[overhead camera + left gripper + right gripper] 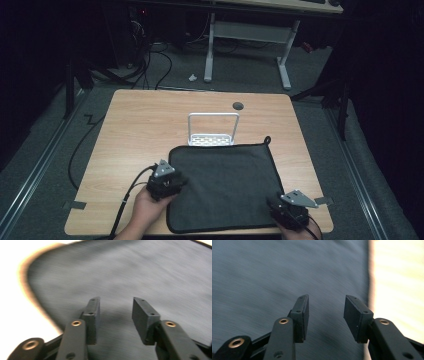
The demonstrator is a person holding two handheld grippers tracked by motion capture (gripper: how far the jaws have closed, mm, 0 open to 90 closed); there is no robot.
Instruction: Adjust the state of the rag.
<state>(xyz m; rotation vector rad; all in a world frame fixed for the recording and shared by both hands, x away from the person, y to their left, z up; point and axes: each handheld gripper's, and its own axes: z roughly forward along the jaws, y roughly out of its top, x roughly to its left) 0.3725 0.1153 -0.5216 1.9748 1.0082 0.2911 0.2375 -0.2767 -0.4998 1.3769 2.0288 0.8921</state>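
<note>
Item: flat dark grey fabric mat (225, 187) on my light wooden table (135, 130); left gripper (116, 315) and right gripper (327, 315) above it, jaws apart, holding nothing.

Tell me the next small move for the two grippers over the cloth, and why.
Probably lower both and close on the near corners. The cloth lies flat on the table. The left gripper and right gripper each stand open above it with nothing between the jaws, each near one edge of it, so nothing is gripped yet.
</note>
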